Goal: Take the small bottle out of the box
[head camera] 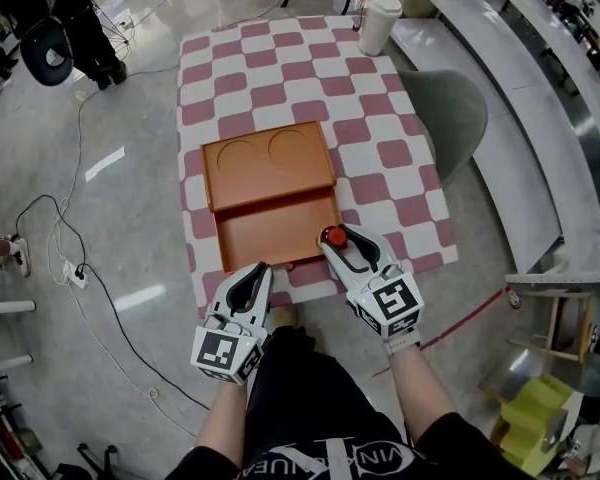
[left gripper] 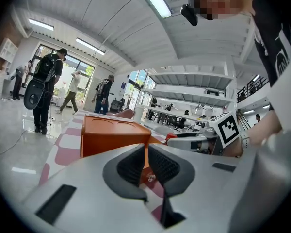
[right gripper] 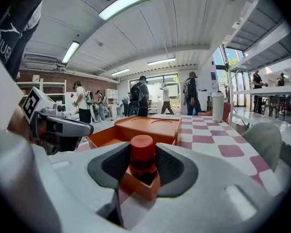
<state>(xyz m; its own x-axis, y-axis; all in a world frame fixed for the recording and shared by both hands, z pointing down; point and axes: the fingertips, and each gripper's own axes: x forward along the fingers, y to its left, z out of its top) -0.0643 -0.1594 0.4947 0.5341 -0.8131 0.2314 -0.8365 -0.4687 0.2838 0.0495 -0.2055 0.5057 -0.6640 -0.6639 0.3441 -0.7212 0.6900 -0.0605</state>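
Note:
An orange box (head camera: 270,203) lies on the pink-and-white checkered table (head camera: 380,168); its far half is covered by a lid with two round hollows and its near half is uncovered. The small bottle (head camera: 333,236) with a red cap stands in the box's near right corner. My right gripper (head camera: 338,236) is shut on it, and in the right gripper view the pads touch both sides of the bottle (right gripper: 142,154). My left gripper (head camera: 260,270) hovers at the table's near edge, just short of the box's near left side. It is shut, with nothing between its jaws.
A white cup (head camera: 378,23) stands at the table's far right corner. A grey chair (head camera: 450,118) sits close against the right side. Cables and a power strip (head camera: 77,276) lie on the floor to the left. People (head camera: 75,13) stand beyond the table.

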